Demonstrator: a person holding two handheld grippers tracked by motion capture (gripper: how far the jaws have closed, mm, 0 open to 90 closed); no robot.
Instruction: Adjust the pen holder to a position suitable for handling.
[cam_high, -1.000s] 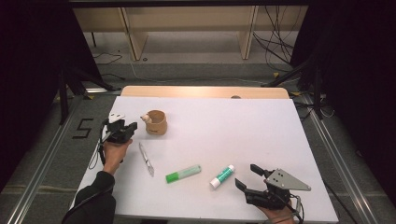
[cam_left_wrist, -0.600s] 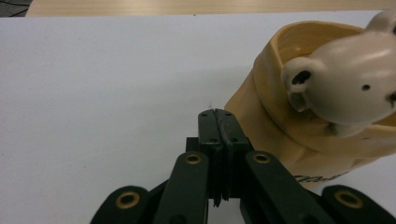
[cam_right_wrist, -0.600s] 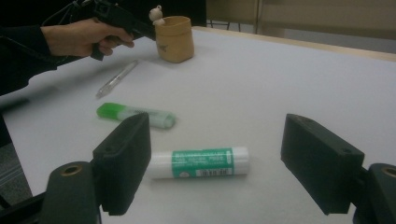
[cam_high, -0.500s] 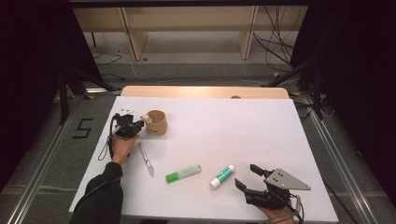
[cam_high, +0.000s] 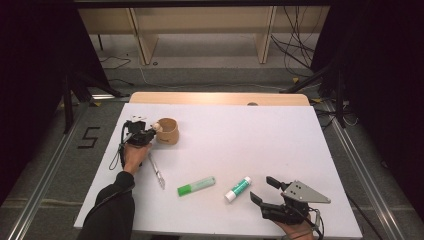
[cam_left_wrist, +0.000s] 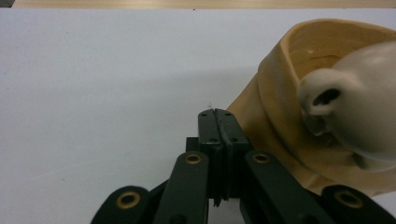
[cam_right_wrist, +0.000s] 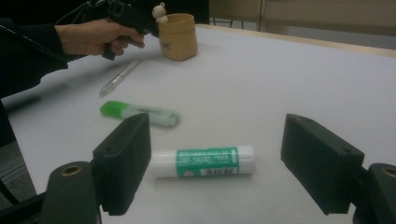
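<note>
- The white surface carries everything, and the things lie along its near and left parts: a cup at the far left, then a pen, a highlighter and a glue stick towards the near right.
- The tan, round wooden cup with a small cream figure on its rim stands upright at the left. The left claw sits just beside its left wall, with the jaws pressed together and empty, as the left gripper view shows; there the cup rises close on the jaws' right.
- The right claw hovers at the near right edge with its jaws wide apart and nothing between them.
- The white glue stick with a green label lies just ahead of the right claw, its long axis running across the gap from jaw to jaw. Judged from that, the right hand is far nearer to it, and a turn of the wrist is needed before closing across its width.
- The green highlighter and the clear pen lie farther left, between the two hands.
</note>
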